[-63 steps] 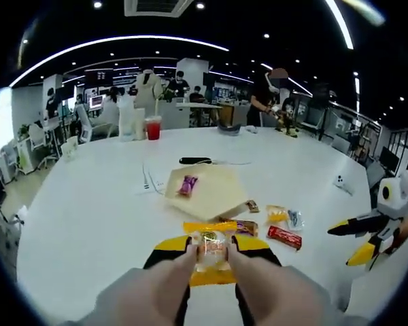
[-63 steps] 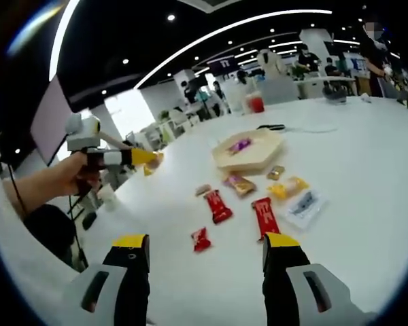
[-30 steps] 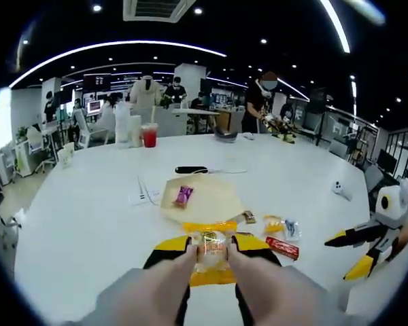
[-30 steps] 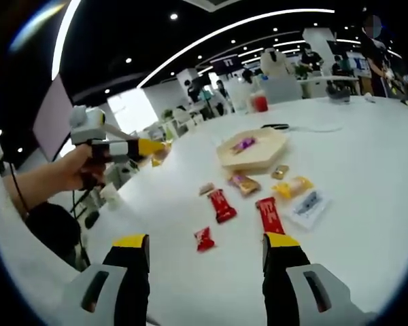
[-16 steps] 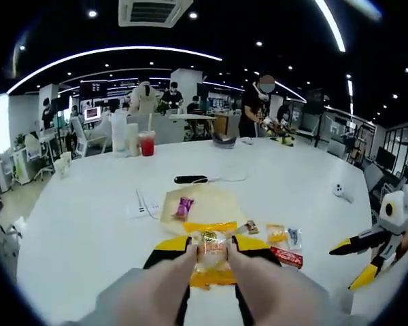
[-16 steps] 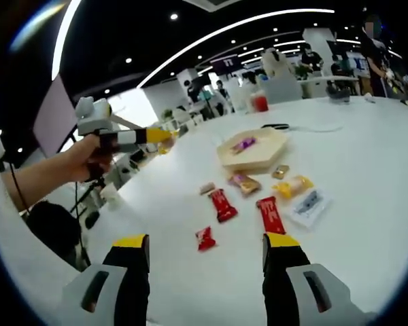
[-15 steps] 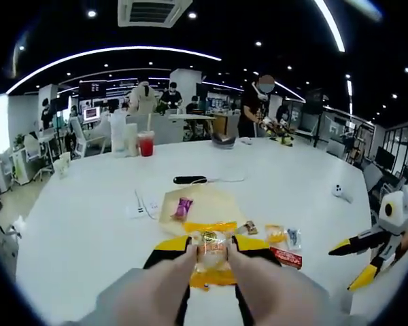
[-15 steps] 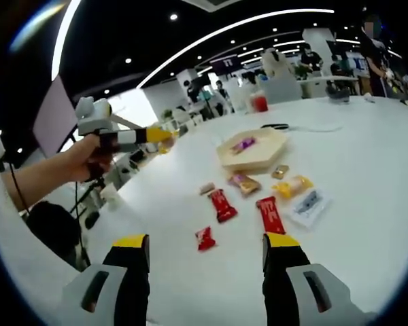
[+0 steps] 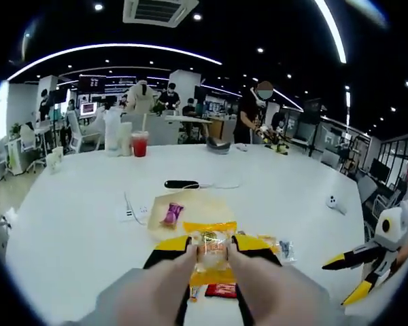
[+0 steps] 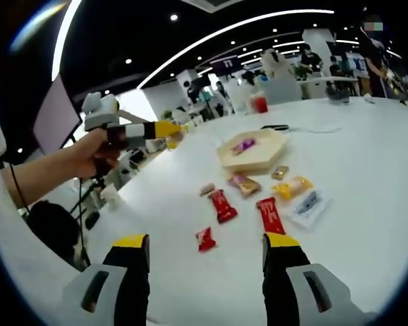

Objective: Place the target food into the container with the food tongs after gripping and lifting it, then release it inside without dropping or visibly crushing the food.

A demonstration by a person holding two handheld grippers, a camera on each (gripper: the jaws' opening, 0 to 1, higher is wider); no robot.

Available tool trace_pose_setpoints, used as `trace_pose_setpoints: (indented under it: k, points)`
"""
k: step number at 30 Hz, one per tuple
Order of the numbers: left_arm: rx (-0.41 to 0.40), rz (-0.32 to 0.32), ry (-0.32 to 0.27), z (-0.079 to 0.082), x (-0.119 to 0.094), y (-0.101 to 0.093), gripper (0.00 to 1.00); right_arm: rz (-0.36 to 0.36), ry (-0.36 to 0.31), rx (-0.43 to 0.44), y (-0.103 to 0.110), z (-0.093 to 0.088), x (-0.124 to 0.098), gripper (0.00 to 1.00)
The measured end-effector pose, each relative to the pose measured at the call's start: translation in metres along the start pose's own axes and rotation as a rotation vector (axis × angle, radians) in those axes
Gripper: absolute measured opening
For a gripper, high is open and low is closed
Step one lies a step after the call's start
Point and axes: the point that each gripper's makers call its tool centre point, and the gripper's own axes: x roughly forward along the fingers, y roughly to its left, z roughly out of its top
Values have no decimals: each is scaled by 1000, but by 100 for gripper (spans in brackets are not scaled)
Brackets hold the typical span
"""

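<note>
White table (image 10: 367, 136): it is big and round, and snacks lie scattered on it.
Wooden tray (image 10: 248, 151): this six-sided tray is the container, and a purple candy (image 9: 171, 214) already lies in it.
Left gripper (image 9: 211, 248): its yellow-tipped jaws are squeezed on a yellow snack packet (image 9: 211, 257), held up off the table. In the right gripper view, a hand holds this gripper (image 10: 162, 129) out in the air, left of the tray.
Right gripper (image 10: 205, 252): its jaws are wide apart with nothing between them, low over the table.
Small snacks: two red packets (image 10: 220, 205), a tiny red one (image 10: 204, 238), a clear packet (image 10: 306, 204) and a yellow one (image 10: 290, 186) wait near the tray.
What changed: the left gripper has carried the packet closer, so the tray now sits just past its tips.
What it means: the lift looks done. Next comes moving over the tray and letting go gently.
</note>
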Motion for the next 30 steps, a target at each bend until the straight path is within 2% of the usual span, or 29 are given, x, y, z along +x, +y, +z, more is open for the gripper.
trace_pose_setpoints:
  k: [16,24,27,30]
  points:
    - [-7,-24,-21,14,17,-6,21,-1,-1,-7,0,1,-2,68]
    - [-12,-39,-17,11,29,-5,21,8,2,-8,3,-1,2,68]
    - [25,-53,14,8,39,-6,21,12,-2,0,4,0,3,68]
    - [46,-67,20,9,48,-9,21,21,2,-17,8,1,4,68]
